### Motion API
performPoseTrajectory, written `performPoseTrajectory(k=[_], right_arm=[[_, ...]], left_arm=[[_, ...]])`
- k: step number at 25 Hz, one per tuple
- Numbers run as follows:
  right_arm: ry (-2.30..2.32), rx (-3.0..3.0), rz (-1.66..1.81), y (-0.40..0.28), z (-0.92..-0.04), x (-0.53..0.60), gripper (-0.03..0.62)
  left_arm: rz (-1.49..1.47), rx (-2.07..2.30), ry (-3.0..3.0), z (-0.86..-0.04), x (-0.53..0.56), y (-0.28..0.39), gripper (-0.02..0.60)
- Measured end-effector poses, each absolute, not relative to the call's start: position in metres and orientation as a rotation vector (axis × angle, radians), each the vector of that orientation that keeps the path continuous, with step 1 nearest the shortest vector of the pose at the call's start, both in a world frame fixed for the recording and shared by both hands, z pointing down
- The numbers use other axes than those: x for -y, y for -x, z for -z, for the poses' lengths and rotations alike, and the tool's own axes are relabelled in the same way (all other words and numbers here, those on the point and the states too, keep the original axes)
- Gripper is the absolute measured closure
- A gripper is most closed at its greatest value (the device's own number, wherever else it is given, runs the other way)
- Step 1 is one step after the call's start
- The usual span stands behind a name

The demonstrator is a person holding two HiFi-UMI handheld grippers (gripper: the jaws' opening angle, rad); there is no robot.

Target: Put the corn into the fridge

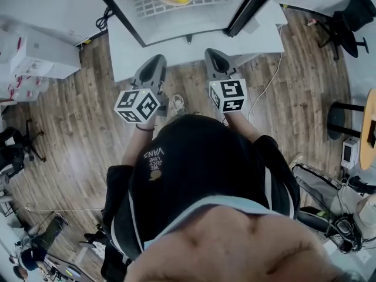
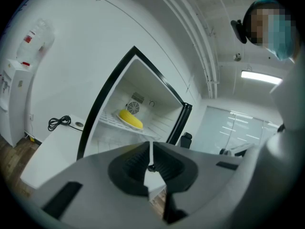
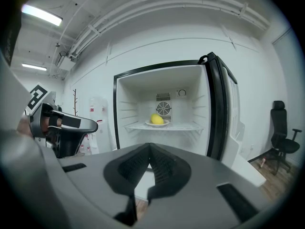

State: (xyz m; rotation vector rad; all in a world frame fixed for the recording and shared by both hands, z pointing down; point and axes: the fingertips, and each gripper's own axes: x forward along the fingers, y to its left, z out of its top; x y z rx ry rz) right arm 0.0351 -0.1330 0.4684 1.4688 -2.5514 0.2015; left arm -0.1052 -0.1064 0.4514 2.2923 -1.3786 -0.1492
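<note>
Jaws, left: I read the left gripper (image 2: 150,146) as clenched; its ribbed black pads stand edge to edge with only a hairline slit, and nothing is between them.
Jaws, right: the right gripper (image 3: 149,149) is likewise clenched on nothing, its pads meeting at the tips.
Corn: the yellow cob of corn (image 3: 157,119) lies on a small white plate (image 3: 157,124) at the centre of my right gripper view. In the head view it sits at the top edge of the frame.
Shelf: a white wire shelf (image 3: 183,127) carries the plate inside the compartment.
Fridge: the white-lined, black-framed fridge (image 3: 125,104) fills mid-frame, and its door (image 3: 224,113) stands swung open at centre right.
Back wall: a round fan grille (image 3: 163,109) shows just above and behind the corn.
Grippers' place: in the head view I see both side by side at upper centre, pointing toward the fridge and well apart from the corn.
Floor: a wood-plank floor (image 1: 70,122) spreads across the left of the head view.
Chair: a black office chair (image 3: 279,128) stands at the far right.
</note>
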Motion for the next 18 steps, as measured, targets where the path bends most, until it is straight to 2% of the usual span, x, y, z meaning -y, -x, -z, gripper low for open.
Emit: performPoseTrajectory(k=[18], right_arm=[[-1.481, 2.551, -0.182, -0.030, -0.467, 0.121, 0.582]], left_arm=[[0.167, 1.374, -2.282, -0.454, 0.095, 0.109, 0.548]])
